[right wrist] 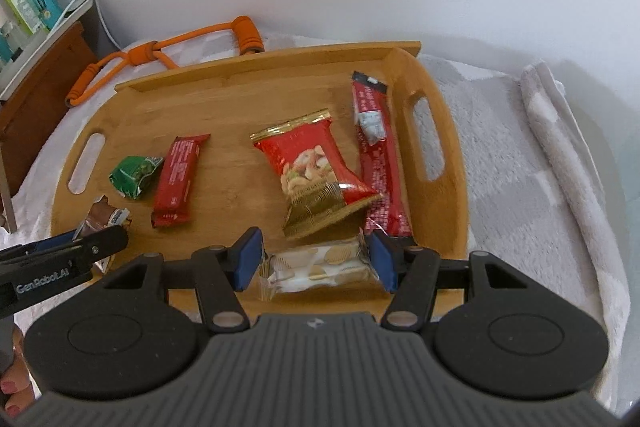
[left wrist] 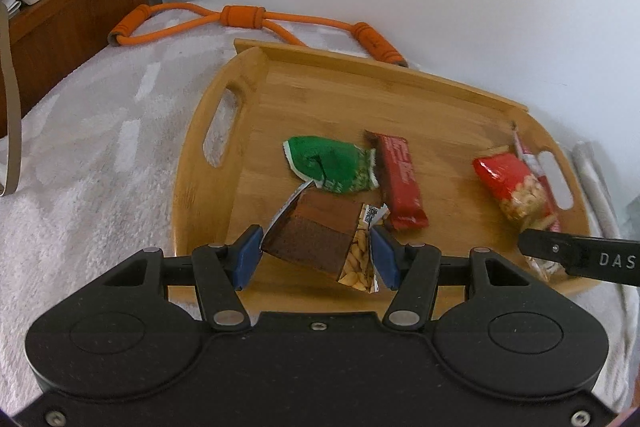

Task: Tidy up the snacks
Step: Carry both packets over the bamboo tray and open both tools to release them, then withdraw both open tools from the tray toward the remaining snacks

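Bamboo tray [right wrist: 256, 75] sits on a pale fleecy blanket [left wrist: 100, 155], and every snack in view is gathered inside its rim, which looks like the point of the sorting.

The left gripper [left wrist: 316, 255] pinches a brown nut packet [left wrist: 320, 243] between its blue pads, near the tray's near edge; the packet hangs tilted, one corner lower, so it seems lifted rather than lying flat. I judge it is being carried to a spot beside the green pouch [left wrist: 332, 163] and red bar [left wrist: 400, 183], which lie touching each other toward the tray's middle.

The right gripper [right wrist: 316, 261] has its pads against both ends of a white biscuit pack [right wrist: 320, 267] at the near edge, toward the right handle side. Whether it presses firmly or just brackets the pack, I cannot tell for sure, though contact looks real.

Beyond it, a red nut bag [right wrist: 316, 171] leans partly on a long red stick pack [right wrist: 380, 163] that runs along the right handle edge. An orange stretch band [left wrist: 248, 23] lies off the tray by the far edge.
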Tool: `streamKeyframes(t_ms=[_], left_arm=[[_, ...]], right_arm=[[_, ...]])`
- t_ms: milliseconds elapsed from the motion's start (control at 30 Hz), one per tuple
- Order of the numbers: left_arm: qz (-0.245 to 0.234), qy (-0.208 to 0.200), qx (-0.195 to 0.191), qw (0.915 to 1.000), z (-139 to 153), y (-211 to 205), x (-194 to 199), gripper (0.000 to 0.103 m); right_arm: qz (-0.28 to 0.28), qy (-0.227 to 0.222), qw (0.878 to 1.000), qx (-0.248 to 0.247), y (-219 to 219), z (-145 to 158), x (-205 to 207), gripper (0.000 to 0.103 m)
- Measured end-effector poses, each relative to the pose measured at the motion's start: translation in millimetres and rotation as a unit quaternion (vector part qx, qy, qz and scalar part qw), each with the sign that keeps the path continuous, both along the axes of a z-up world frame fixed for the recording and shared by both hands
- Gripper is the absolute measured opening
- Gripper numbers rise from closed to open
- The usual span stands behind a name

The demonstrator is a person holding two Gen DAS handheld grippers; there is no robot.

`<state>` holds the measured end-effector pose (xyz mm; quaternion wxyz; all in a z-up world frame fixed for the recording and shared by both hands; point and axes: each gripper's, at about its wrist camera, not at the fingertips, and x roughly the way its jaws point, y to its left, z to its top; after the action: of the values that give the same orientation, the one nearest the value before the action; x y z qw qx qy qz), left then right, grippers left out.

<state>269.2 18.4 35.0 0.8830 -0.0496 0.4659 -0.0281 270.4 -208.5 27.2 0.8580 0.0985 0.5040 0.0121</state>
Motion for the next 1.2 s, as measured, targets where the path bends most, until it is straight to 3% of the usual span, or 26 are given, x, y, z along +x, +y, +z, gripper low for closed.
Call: streamKeyframes(t_ms=[267, 333, 433, 833, 900, 1000, 1100, 1200], left_arm=[[0.000, -0.021, 0.019, 0.9996, -10.4, -1.3, 17.1, 0.056], [0.000, -0.026, 0.021, 0.9994, -11.9, -1.9, 21.2, 0.056], [0.006, -0.035, 0.021, 0.9992, -14.0, -2.8, 26.5, 0.056], [0.003, -0.049, 0.030, 0.9984, -16.0, -10.8, 25.6, 0.064], [0.006, -0.047, 0.025, 0.9986, -14.7, -10.1, 23.7, 0.065], [0.005, -0.051, 0.027, 0.9983, -10.2, -9.2, 17.5, 0.072], [0.007, -0.063, 0.042, 0.9971, -2.5, -9.8, 9.9, 0.088], [0.006, -0.074, 0.050, 0.9960, 6.4, -9.5, 1.2, 0.092]], right_arm=[[0.012, -0.014, 1.000, -0.017, 10.6, -5.6, 16.3, 0.059], [0.013, -0.021, 0.999, -0.024, 13.2, -6.0, 18.5, 0.051], [0.009, -0.027, 0.999, -0.027, 14.9, -7.1, 22.8, 0.050], [0.005, -0.040, 0.999, -0.006, 11.0, -8.8, 20.9, 0.051], [0.006, -0.044, 0.999, -0.004, 10.1, -6.2, 17.2, 0.057], [0.009, -0.048, 0.999, 0.001, 9.8, -1.5, 11.8, 0.062], [0.014, -0.055, 0.998, 0.006, 10.2, 5.0, 5.0, 0.062], [0.019, -0.065, 0.998, 0.011, 10.8, 12.0, -2.8, 0.067]])
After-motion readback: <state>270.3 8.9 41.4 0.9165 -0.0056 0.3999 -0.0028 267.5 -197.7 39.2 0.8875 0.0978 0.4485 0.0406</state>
